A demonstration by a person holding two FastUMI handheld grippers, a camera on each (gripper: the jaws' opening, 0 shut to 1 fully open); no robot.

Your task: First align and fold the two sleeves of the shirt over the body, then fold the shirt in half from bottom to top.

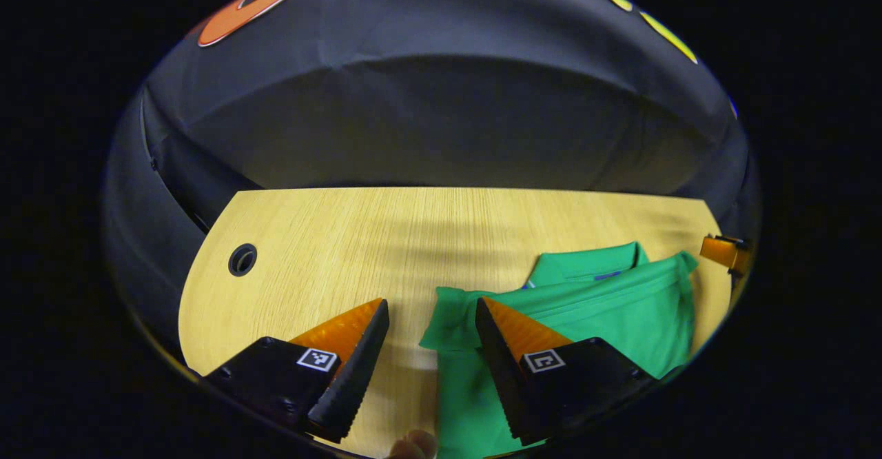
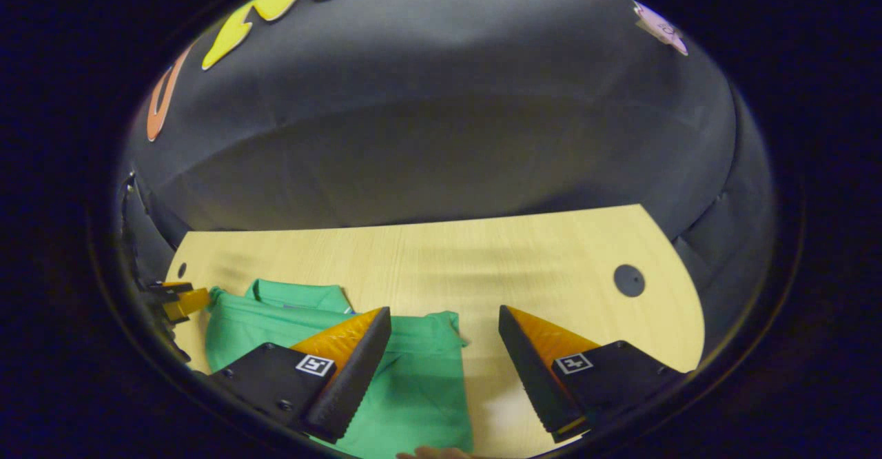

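Observation:
A green shirt (image 1: 606, 307) lies flat on the wooden table (image 1: 331, 238), its collar (image 1: 586, 264) toward the far side and cloth folded in over the body. My left gripper (image 1: 431, 302) is open above the shirt's left edge; one finger is over bare wood, the other over green cloth. In the right gripper view the shirt (image 2: 420, 383) sits at lower left with its collar (image 2: 296, 293) behind. My right gripper (image 2: 444, 309) hangs open above the shirt's right edge. Nothing is held between either gripper's fingers. Each view catches the other gripper at its rim: the right gripper (image 1: 723, 251), the left gripper (image 2: 180, 300).
The table (image 2: 524, 259) has a round cable hole near each far corner: one hole (image 1: 242, 260), the other hole (image 2: 628, 280). Black cloth walls close in behind the table. A person's fingertip (image 1: 413, 445) shows at the near edge.

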